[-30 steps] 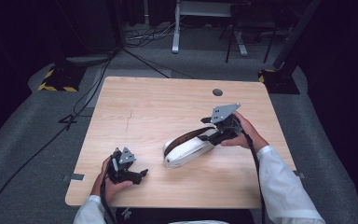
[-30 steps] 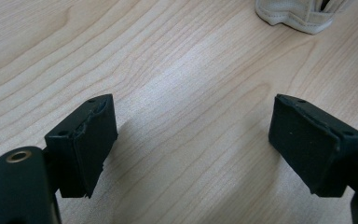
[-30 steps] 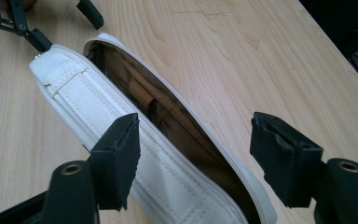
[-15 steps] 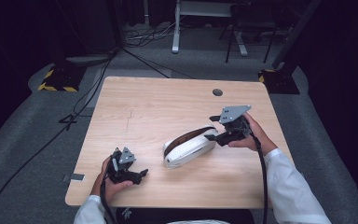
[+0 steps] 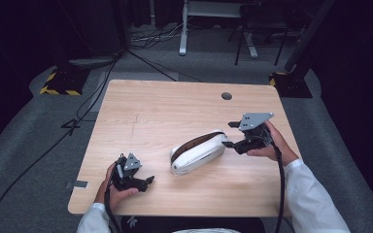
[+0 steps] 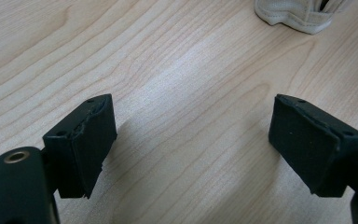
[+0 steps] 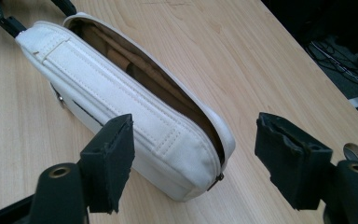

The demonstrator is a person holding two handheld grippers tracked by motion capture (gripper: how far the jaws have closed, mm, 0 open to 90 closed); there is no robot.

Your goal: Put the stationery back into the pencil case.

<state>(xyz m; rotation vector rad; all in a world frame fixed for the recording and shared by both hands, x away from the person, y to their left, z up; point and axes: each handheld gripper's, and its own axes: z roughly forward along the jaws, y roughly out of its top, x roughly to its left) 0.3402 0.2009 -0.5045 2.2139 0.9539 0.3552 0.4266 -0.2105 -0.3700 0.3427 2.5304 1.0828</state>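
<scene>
A white fabric pouch (image 5: 197,151) lies on the wooden table (image 5: 165,109), its zip open and a brown lining showing (image 7: 121,88). My right gripper (image 5: 229,134) hovers just off the pouch's right end. Its jaws have just been opening and stand wide (image 7: 193,154). That end sits in the gap between them, and the pads are not pressing on it. My left gripper (image 5: 145,177) rests near the table's front left, open over bare wood (image 6: 191,126). A corner of the pouch (image 6: 293,16) lies well beyond its jaws.
A round cable hole (image 5: 227,95) sits in the table's far right part. The table's right edge runs close behind the right hand. Cables, a yellow-striped base (image 5: 58,82) and a white desk frame (image 5: 184,29) stand on the floor beyond.
The right gripper has drawn back to the right, off the pouch's end, with its jaws wider apart. The pouch and the left gripper have stayed in place.
</scene>
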